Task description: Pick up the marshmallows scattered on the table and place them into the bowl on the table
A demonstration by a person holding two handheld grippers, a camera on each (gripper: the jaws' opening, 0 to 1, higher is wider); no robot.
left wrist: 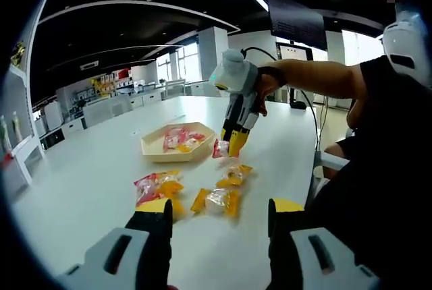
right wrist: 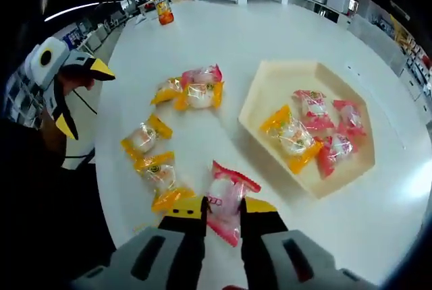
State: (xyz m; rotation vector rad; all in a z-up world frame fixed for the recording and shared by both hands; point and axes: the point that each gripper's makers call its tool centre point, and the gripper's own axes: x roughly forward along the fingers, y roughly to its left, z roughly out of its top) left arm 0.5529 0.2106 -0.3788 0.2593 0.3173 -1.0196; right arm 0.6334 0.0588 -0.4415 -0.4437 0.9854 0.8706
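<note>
Partway through this one, by the look of it. In the right gripper view four wrapped marshmallows already lie in the bowl [right wrist: 266,98], the tan hexagonal dish at right of centre: an orange-wrapped one [right wrist: 291,137] and three pink-wrapped ones [right wrist: 329,125]. Left of it on the white bench [right wrist: 263,34], four are still loose: a pink-and-orange pair touching [right wrist: 192,91] at upper centre, an orange one [right wrist: 145,137] at centre left, another orange one [right wrist: 160,179] just below it. So I'd judge roughly half done, with one more in hand.

Now the claws, left to right. The left claw [left wrist: 219,212] rises from the bottom of the left gripper view, jaws spread wide, nothing between them, hovering over the loose sweets with an orange marshmallow [left wrist: 217,200] just ahead in the gap. Over in the right gripper view, the right claw [right wrist: 223,212] at bottom centre is pinched narrow on a pink-wrapped marshmallow [right wrist: 226,199], wrapper sticking out ahead of the yellow tips. It hangs near the bowl's lower-left edge, not yet over it. A bottle [right wrist: 161,3] stands far off at upper left.
</note>
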